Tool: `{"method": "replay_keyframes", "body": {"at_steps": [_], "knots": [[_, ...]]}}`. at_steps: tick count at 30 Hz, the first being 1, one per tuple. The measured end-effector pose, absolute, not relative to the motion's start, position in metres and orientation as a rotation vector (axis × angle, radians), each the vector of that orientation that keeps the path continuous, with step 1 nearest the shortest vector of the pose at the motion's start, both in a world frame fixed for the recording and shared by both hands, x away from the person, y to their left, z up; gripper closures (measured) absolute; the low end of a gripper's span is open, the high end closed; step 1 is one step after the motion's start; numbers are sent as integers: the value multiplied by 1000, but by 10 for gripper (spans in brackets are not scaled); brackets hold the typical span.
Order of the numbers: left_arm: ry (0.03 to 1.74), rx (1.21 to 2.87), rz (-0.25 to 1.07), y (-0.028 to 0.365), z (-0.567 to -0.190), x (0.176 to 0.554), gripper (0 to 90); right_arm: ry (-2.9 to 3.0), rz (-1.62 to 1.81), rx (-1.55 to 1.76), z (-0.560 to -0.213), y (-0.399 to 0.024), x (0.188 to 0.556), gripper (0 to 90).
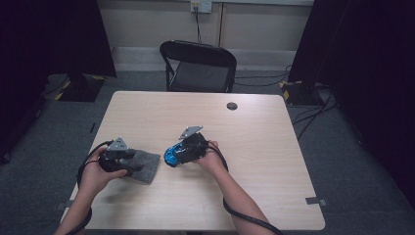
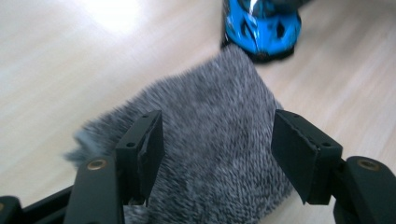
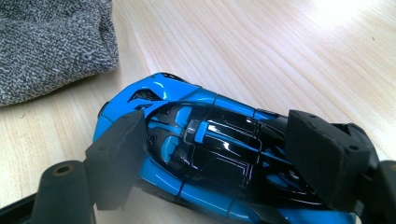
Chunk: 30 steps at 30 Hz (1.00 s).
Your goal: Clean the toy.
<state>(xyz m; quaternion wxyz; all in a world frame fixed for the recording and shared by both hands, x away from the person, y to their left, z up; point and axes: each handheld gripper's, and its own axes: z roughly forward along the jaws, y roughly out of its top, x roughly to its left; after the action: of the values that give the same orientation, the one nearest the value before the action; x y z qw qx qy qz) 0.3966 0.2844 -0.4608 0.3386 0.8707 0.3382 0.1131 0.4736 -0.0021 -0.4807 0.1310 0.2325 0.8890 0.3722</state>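
A grey fuzzy cloth (image 1: pixel 147 165) lies flat on the table at the left. My left gripper (image 1: pixel 134 164) hovers over it, open; in the left gripper view the cloth (image 2: pixel 215 135) spreads beneath and between the jaws of the gripper (image 2: pixel 217 149), and the pads stand clear of it. Just right of the cloth sits a blue and black toy car (image 1: pixel 172 155). My right gripper (image 1: pixel 183 152) is shut on it. In the right gripper view the two pads press the car (image 3: pixel 205 144) across its body, with the cloth (image 3: pixel 51 42) at the top left.
The light wooden table (image 1: pixel 244 137) has a small dark round cap (image 1: pixel 232 105) near its far edge. A black folding chair (image 1: pixel 198 66) stands behind the table. Cables run over the floor at the right.
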Motion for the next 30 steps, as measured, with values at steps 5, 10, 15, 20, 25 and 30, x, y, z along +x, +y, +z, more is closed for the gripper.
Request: {"method": "replay_keyframes", "body": {"at_steps": [5,10,15,20,25,30], "knots": [[879,2309,272,277,-473,398,286,2579,1084,672,-481,-2,474,210],[924,2314,276,272,-478,401,276,2578,1083,673,-481,-2,473,211],[1022,2249,292,271,-482,404,277,2579,1084,671,-481,-2,473,211],[1169,2189,351,265,-482,413,281,2578,1085,673,-481,-2,473,211],[1214,2153,388,260,-484,421,266,2579,1086,669,-481,-3,474,211],[1109,2167,351,262,-477,426,268,2579,1090,663,-481,-3,474,214]]}}
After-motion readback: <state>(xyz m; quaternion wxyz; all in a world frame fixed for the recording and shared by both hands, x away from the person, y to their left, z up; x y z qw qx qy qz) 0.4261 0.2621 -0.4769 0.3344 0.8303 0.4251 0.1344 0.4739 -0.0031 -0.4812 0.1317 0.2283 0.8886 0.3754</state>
